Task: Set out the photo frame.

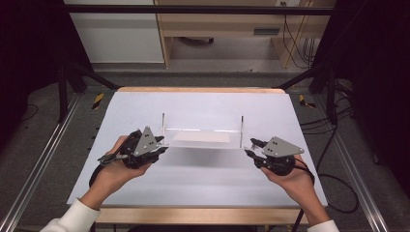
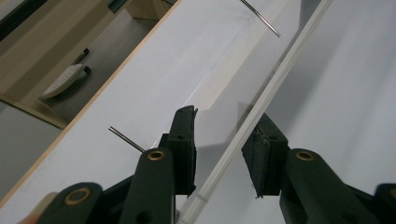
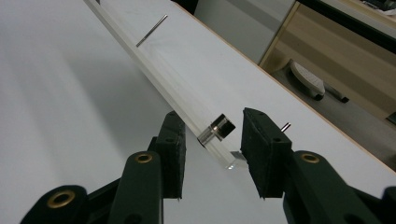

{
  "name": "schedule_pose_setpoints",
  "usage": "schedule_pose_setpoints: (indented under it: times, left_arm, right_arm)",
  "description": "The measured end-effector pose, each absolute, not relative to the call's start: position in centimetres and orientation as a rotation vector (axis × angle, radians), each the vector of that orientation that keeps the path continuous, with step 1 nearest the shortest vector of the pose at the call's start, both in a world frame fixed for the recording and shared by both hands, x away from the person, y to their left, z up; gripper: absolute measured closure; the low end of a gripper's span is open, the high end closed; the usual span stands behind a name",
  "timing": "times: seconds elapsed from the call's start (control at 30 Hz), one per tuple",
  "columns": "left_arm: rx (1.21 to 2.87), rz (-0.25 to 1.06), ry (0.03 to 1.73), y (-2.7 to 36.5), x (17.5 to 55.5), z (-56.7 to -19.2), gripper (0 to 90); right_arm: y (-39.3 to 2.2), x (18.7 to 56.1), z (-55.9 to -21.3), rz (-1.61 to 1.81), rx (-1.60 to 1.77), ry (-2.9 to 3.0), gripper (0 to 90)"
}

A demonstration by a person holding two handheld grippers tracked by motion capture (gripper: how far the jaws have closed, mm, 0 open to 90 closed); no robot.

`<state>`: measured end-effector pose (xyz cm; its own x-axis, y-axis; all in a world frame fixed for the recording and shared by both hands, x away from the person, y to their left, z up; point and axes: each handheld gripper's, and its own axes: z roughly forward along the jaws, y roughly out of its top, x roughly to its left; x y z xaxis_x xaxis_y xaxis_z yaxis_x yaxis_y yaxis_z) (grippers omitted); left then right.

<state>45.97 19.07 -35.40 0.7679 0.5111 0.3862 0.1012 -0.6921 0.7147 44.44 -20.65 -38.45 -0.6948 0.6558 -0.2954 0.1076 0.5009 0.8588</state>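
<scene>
Clear acrylic rack (image 1: 203, 137) is seen as a flat transparent plate with thin metal posts rising near its corners, lifted above the white table (image 1: 203, 179), where a soft shadow is cast beneath it. Both hands are extended palm-in from the near edge. The left gripper (image 1: 162, 145) is clamped on the plate's left end, its black ribbed pads part-closed across the edge. The right gripper (image 1: 251, 147) is likewise closed on the right end, beside a small silver stud (image 3: 219, 128). The long axis is laid left to right, held level between the grippers.
</scene>
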Motion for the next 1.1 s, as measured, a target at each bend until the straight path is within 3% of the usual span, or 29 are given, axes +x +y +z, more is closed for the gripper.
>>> schedule_pose_setpoints:
  times: [0.27, 0.47, 0.67, 0.87, 1.1]
  left_arm:
    - [2.19, 0.763, 0.467, 19.4, 46.5, -34.6, 59.6]
    - [1.991, 0.784, 0.515, 20.6, 45.2, -33.5, 36.7]
    - [1.852, 0.753, 0.635, 22.8, 44.3, -33.5, 24.0]
    - [1.824, 0.73, 0.752, 25.1, 44.1, -36.3, 16.7]
    - [1.92, 0.685, 0.895, 27.1, 45.0, -41.6, 15.6]
  right_arm:
    - [-20.7, 45.4, -37.6, 1.182, 0.642, 2.118, 61.1]
    - [-20.8, 46.0, -37.2, 1.193, 0.662, 2.116, 60.9]
    - [-20.7, 46.5, -36.7, 1.199, 0.686, 2.108, 60.5]
    - [-20.6, 47.0, -36.3, 1.205, 0.718, 2.09, 59.7]
    - [-20.5, 47.8, -35.6, 1.206, 0.768, 2.077, 58.8]
